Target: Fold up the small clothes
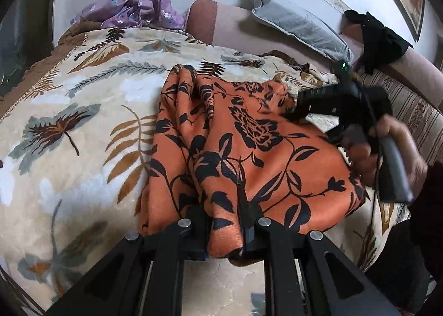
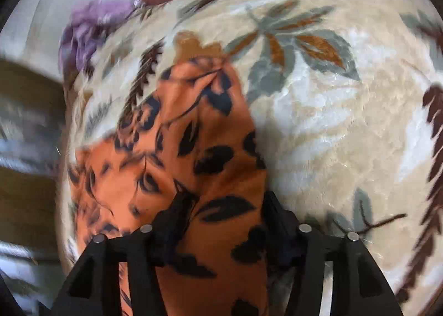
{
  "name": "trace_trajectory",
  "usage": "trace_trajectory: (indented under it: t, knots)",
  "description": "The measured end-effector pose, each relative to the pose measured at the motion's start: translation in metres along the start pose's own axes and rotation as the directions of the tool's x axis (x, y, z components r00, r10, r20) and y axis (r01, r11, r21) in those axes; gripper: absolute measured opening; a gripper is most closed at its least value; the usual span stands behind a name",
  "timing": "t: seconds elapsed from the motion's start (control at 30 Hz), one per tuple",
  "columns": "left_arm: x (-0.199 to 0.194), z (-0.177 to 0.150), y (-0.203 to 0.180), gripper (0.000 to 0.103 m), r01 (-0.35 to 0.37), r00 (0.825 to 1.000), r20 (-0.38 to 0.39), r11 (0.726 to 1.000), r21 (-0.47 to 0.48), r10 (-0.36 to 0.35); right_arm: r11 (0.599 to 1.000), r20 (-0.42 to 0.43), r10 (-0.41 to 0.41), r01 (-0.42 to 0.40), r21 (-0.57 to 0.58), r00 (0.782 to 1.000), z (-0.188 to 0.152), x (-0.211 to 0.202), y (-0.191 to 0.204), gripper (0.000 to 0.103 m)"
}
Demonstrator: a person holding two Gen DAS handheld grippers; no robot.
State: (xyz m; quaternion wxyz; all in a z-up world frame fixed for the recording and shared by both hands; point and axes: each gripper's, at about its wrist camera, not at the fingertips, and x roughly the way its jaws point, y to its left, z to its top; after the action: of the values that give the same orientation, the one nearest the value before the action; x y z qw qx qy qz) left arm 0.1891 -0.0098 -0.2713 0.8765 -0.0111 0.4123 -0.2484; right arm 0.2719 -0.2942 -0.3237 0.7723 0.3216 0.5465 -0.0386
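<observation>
An orange garment [image 1: 249, 144] with a black flower print lies bunched on a cream leaf-patterned blanket [image 1: 69, 127]. My left gripper [image 1: 224, 230] is shut on the garment's near edge, with a fold of cloth pinched between its fingers. Across the garment, a hand [image 1: 393, 144] holds my right gripper [image 1: 301, 105] with its tip at the far right corner. In the right wrist view the right gripper [image 2: 228, 205] points steeply down with its jaws wide. The orange garment [image 2: 193, 127] runs loose between the fingers and is not pinched. That view is blurred.
A crumpled purple flowered cloth [image 1: 133, 6] lies at the blanket's far left edge. A grey pillow [image 1: 299, 25] leans on the pink sofa back [image 1: 205, 20]. A black garment [image 1: 382, 39] hangs over the sofa arm at the right, above a striped cushion [image 1: 409, 111].
</observation>
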Motion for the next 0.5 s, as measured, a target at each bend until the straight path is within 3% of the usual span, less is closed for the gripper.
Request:
trace_trajectory:
  t: [0.1,0.23,0.37,0.5]
  knots:
    - [0.000,0.000,-0.001,0.016,-0.004,1.000,-0.001,1.000,0.004,0.004,0.997,0.077,-0.039,0.045,-0.068,0.996,0.003,-0.013,0.018,0.062]
    - [0.000,-0.001,-0.001,0.017,-0.018,1.000,-0.004,1.000,0.006,0.018,0.991,0.148,-0.025,0.044,-0.127,0.989,0.000,-0.023,0.051,0.061]
    - [0.001,-0.001,-0.004,0.019,-0.035,0.999,-0.006,0.999,0.010,0.035,0.970,0.229,-0.082,0.131,-0.206,0.970,-0.006,-0.028,0.083,0.061]
    - [0.000,-0.003,-0.006,0.019,-0.037,0.999,-0.003,0.999,0.016,0.037,0.956,0.277,-0.168,0.225,-0.187,0.946,-0.002,-0.037,0.084,0.062]
